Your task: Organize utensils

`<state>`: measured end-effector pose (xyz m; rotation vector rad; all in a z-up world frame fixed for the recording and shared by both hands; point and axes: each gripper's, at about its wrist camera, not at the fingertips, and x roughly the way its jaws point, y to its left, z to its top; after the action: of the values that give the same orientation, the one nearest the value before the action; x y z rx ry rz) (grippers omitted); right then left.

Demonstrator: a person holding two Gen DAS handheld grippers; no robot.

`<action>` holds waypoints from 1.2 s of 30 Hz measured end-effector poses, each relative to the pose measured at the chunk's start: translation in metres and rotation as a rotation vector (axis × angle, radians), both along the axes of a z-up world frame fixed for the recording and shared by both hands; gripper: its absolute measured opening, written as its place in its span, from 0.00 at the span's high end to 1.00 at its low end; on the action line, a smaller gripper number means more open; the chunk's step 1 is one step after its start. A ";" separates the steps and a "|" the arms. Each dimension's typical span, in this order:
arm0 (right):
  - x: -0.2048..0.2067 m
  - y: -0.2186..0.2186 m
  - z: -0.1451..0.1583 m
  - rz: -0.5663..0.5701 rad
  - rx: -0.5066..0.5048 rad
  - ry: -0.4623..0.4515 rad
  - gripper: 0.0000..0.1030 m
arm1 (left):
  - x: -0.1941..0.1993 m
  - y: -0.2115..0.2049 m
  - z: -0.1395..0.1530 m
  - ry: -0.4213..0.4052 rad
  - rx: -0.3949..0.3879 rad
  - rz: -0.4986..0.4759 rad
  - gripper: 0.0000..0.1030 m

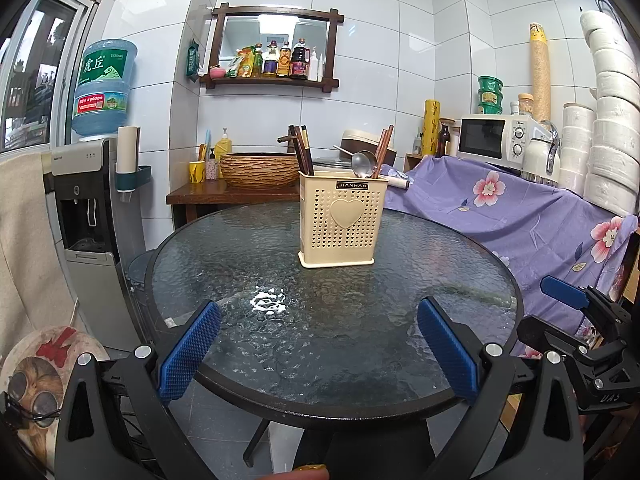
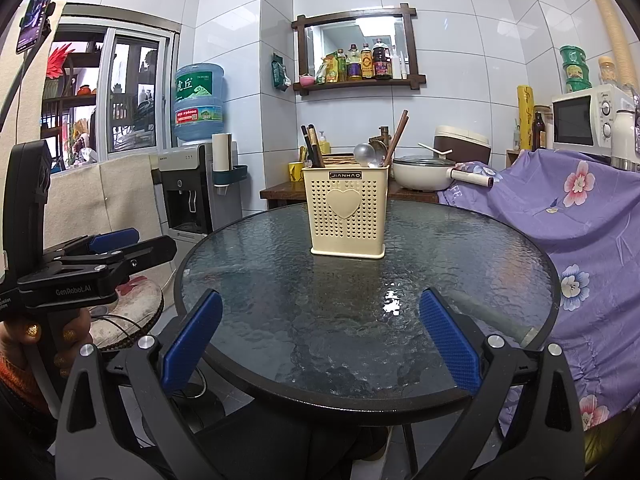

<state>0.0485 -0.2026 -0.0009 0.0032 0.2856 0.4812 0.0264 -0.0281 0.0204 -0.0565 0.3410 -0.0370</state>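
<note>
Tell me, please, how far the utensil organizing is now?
Looks finished or nearly: chopsticks and a metal spoon stand in the beige holder; the glass table shows no loose utensils. Both grippers, left and right, are open and hold nothing.

White tiled walls (image 1: 380,40), round glass table (image 1: 280,340), window (image 2: 120,80), wall shelf (image 1: 276,80)

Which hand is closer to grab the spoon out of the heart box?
Right, though only slightly. The spoon stands at the right end of the holder. Both the left gripper and right gripper hover open and empty at the table's near edge.
</note>
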 end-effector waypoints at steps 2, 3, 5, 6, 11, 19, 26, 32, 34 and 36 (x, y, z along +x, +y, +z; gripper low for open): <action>0.000 0.000 0.000 0.000 0.001 0.000 0.06 | 0.000 0.000 0.000 0.000 0.000 -0.001 0.06; 0.000 0.000 0.000 0.000 0.000 0.000 0.06 | 0.000 0.000 0.000 0.000 0.000 -0.001 0.06; 0.000 0.000 0.000 0.000 0.000 0.000 0.06 | 0.000 0.000 0.000 0.000 0.000 -0.001 0.06; 0.000 0.000 0.000 0.001 0.000 0.001 0.06 | 0.000 0.000 0.000 0.000 0.000 -0.002 0.06; 0.000 0.001 -0.001 0.002 -0.001 0.001 0.06 | 0.000 0.000 0.000 0.000 -0.004 -0.002 0.06; 0.000 0.001 -0.002 0.004 -0.001 0.003 0.06 | 0.001 0.002 0.000 0.007 -0.009 -0.005 0.06; 0.000 0.002 -0.004 0.005 0.000 0.006 0.06 | 0.002 0.003 0.001 0.009 -0.012 -0.004 0.06; 0.001 0.003 -0.002 0.006 -0.001 0.006 0.06 | 0.000 0.004 0.001 0.000 -0.024 -0.012 0.06; 0.000 0.003 -0.002 0.004 -0.003 0.004 0.06 | 0.000 0.004 0.001 0.004 -0.017 -0.004 0.06; 0.001 0.003 -0.002 0.005 -0.001 0.006 0.06 | 0.001 0.003 0.000 0.004 -0.015 0.000 0.06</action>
<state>0.0491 -0.1995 -0.0032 0.0026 0.2915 0.4863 0.0270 -0.0247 0.0208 -0.0715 0.3446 -0.0394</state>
